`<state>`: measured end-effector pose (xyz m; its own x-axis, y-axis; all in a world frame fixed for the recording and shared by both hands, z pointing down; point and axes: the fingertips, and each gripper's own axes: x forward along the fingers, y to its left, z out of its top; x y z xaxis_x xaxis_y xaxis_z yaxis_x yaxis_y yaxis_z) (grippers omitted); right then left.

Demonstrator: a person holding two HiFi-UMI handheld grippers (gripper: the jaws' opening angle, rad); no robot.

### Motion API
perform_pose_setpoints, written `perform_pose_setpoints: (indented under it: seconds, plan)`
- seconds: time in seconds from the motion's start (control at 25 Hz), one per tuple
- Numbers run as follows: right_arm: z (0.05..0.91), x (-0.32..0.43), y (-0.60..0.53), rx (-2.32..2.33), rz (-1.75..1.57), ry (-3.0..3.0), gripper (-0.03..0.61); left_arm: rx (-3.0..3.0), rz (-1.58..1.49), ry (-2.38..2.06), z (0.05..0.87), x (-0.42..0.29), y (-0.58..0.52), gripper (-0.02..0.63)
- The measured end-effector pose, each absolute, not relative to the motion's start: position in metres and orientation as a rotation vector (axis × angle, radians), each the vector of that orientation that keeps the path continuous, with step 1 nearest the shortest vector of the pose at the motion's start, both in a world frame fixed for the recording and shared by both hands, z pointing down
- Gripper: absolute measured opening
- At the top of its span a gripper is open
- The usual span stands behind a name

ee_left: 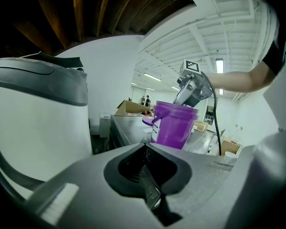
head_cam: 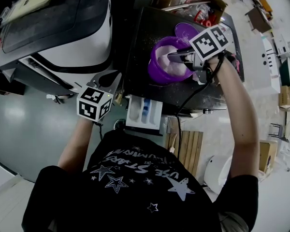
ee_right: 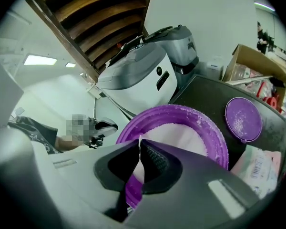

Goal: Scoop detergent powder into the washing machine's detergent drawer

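Note:
A purple bucket [head_cam: 160, 67] of white detergent powder [ee_right: 181, 135] stands on the dark top of the washing machine [head_cam: 140, 42]. My right gripper [head_cam: 178, 57] reaches over its rim, shut on the thin white handle of a scoop [ee_right: 137, 149] that points down into the powder. The scoop's bowl is hidden. The white detergent drawer [head_cam: 144, 112], with a blue insert, is pulled out at the machine's front. Left of the drawer my left gripper [head_cam: 108, 80] is shut with nothing in it. The left gripper view has the bucket [ee_left: 174, 125] and right gripper [ee_left: 193, 87] ahead.
The bucket's purple lid [head_cam: 186, 31] lies behind it on the machine top. A cardboard box [head_cam: 193, 1] of goods stands at the back. A white and grey appliance [head_cam: 53, 28] fills the left. A labelled packet [ee_right: 260, 163] lies right of the bucket.

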<state>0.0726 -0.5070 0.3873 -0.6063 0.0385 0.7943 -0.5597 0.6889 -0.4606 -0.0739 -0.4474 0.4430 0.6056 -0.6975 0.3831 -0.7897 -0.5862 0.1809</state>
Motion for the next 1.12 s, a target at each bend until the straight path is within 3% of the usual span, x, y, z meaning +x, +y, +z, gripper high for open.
perform_pose_setpoints:
  seconds: [0.72,1.12]
  plan:
    - [0.352,0.109,-0.503,0.755,1.031,-2.289,0.035,2.513,0.390,-1.192,0.441,-0.061,-0.427,0.002]
    - [0.333,0.109,-0.486,0.760,1.296,-2.552,0.035,2.516,0.404,-1.199,0.439,-0.052,-0.407,0.002]
